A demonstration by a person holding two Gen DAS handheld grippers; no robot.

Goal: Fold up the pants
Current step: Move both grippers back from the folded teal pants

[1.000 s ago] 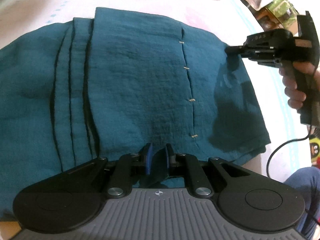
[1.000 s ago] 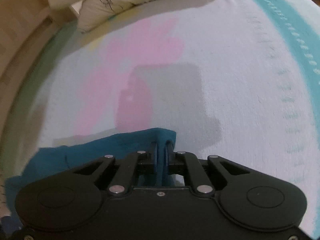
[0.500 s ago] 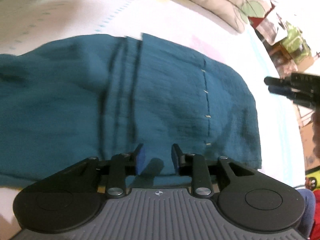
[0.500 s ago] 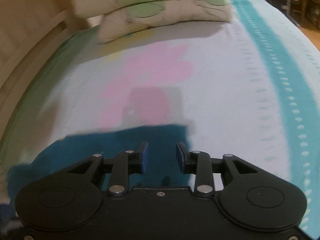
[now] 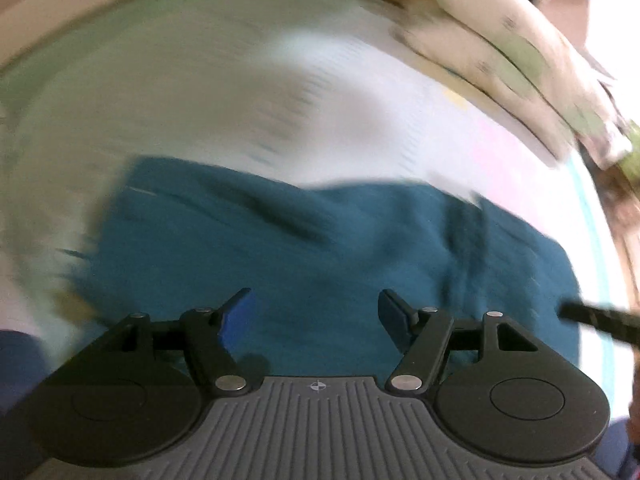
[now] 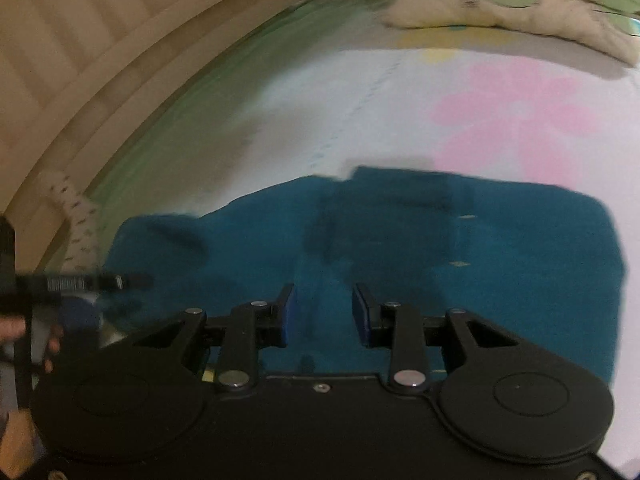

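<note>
The teal pants (image 5: 320,256) lie folded and flat on the bed sheet, seen blurred in the left wrist view and also in the right wrist view (image 6: 500,248). My left gripper (image 5: 316,312) is wide open and empty above the near edge of the pants. My right gripper (image 6: 322,312) is open and empty above the pants. The left gripper shows at the left edge of the right wrist view (image 6: 136,280); the right gripper's tip shows at the right edge of the left wrist view (image 5: 592,318).
The bed sheet (image 6: 420,100) is white with a pink patch and green border. Pillows (image 6: 520,0) lie at the head of the bed, also in the left wrist view (image 5: 520,68). A wooden bed frame (image 6: 100,60) runs along the left.
Both grippers let go of the pants, opened wide and pulled back and up. The pants now lie folded on the sheet. Both views swung quickly, and the left wrist view is blurred.
</note>
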